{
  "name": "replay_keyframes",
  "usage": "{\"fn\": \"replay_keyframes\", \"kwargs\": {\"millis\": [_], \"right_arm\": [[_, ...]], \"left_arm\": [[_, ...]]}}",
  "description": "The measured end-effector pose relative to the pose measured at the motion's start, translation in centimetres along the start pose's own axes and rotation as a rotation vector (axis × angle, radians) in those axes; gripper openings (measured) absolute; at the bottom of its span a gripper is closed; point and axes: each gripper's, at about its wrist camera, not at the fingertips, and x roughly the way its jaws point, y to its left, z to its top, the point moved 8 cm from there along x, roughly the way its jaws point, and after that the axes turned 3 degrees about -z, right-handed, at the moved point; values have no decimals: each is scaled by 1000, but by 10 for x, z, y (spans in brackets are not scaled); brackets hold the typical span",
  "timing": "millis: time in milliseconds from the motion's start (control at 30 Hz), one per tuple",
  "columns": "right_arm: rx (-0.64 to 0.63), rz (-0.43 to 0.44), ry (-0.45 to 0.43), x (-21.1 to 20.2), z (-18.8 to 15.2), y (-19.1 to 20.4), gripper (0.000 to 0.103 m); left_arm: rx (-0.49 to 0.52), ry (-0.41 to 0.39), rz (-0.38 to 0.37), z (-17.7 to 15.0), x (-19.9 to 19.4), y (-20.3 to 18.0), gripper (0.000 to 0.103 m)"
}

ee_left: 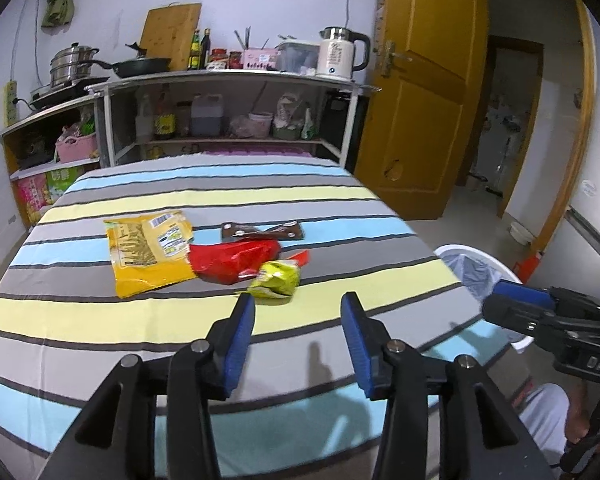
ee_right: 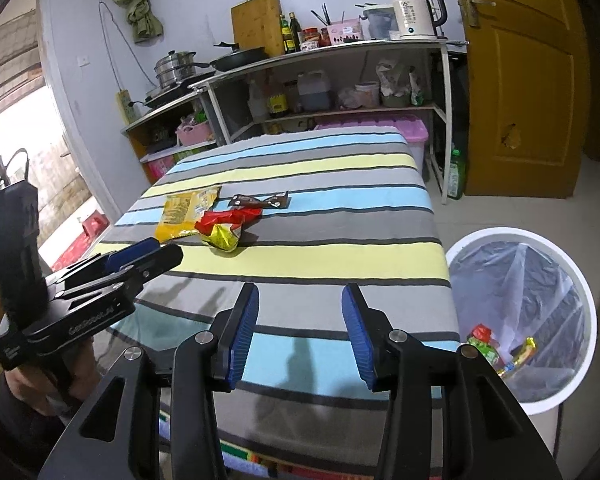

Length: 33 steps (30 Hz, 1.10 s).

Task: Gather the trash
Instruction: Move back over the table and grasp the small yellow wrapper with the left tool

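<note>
Half of bin [ee_left: 496, 268] behind R gripper [ee_left: 500, 300].

Four wrappers [ee_left: 204, 252] clustered mid-table [ee_left: 100, 320], bin [ee_right: 516, 320] right of table (wrappers inside), shelves [ee_left: 228, 80] behind

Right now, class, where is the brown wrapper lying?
In both views the brown wrapper lies on the striped tablecloth, just beyond the red wrapper and right of the big yellow bag.

The striped tablecloth [ee_left: 180, 320] looks like matt woven cloth. The yellow packet [ee_left: 148, 252], red wrapper [ee_left: 232, 260] and green-yellow wrapper [ee_left: 276, 280] are glossy crinkled foil or plastic. The bin liner [ee_right: 540, 280] is thin translucent plastic.
</note>
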Motion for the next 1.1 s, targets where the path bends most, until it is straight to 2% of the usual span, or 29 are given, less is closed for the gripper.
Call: {"fn": "replay_keyframes", "kwargs": {"millis": [267,600,633,767,1100], "right_arm": [[5,0,25,21,4,-5,45],[23,-11,48,40,8,-15,45],[22,-11,49,41,9,-15,45],[21,-12,55,47,11,-15,45],[9,-16,67,53,13,-11,45]], "left_arm": [[-1,51,14,7,35,14,58],[6,163,38,7,71,9,58],[4,172,41,7,72,10,57],[-16,195,43,4,77,13,40],[-31,163,18,7,69,13,34]]}}
